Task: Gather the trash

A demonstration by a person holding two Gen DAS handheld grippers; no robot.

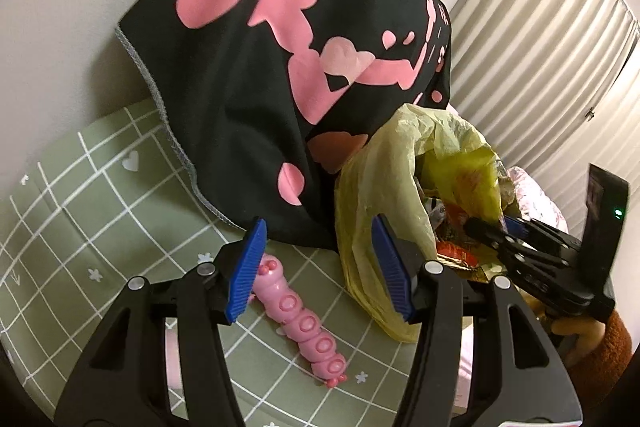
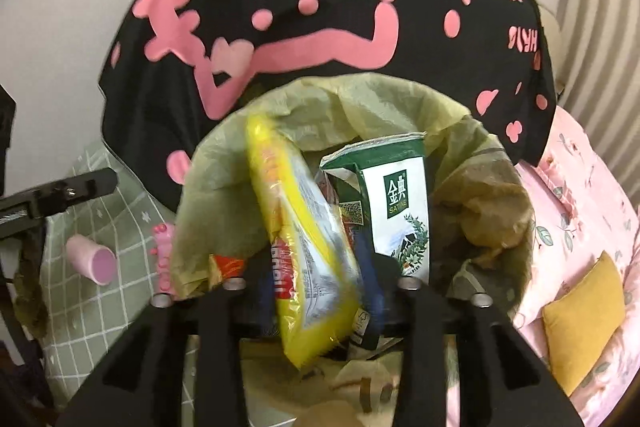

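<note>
A yellowish plastic trash bag (image 1: 372, 203) stands open on the bed, its mouth facing right. My left gripper (image 1: 320, 267) is open and empty, just left of the bag and above a pink caterpillar toy (image 1: 304, 327). My right gripper (image 1: 490, 229) reaches into the bag's mouth. In the right wrist view the bag (image 2: 492, 195) surrounds my right gripper (image 2: 320, 291), whose fingers close on a yellow snack wrapper (image 2: 308, 247). A green and white carton (image 2: 400, 199) and other wrappers lie inside the bag.
A black cloth with pink print (image 1: 280, 67) drapes behind the bag. The green checked sheet (image 1: 100, 187) covers the bed. A pink cup (image 2: 92, 259) lies on its side at the left. A pink floral quilt (image 2: 580, 227) and a yellow cushion (image 2: 584, 319) are at the right.
</note>
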